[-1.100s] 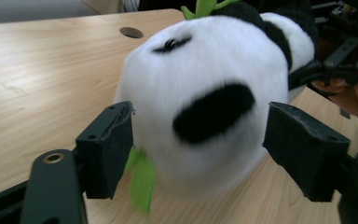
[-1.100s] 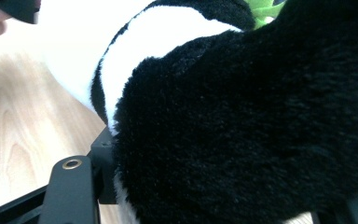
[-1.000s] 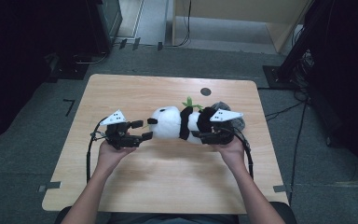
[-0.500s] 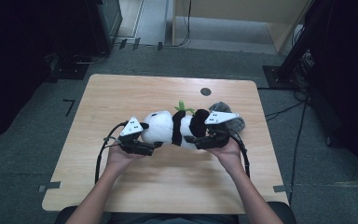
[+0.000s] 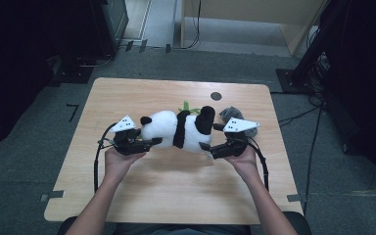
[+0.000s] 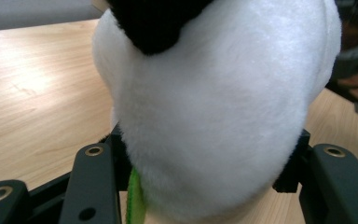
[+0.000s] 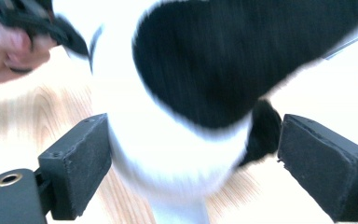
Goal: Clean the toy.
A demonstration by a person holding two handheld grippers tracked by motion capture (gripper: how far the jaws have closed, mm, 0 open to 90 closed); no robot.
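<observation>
The plush panda (image 5: pixel 181 129) lies on its side mid-table (image 5: pixel 127 98), long axis running left to right, and that's probably why the person comes at it from both ends, so it can be lifted level without flopping. The left gripper (image 5: pixel 149 143) has its jaws pressed into the white fur of the head end, so it looks clamped on, while the right gripper (image 5: pixel 206 148) straddles the black-and-white rear end with jaws spread and visible gaps, not squeezing yet. Both forearms reach in from the near edge, hands low, grippers pointing inward at each other.
</observation>
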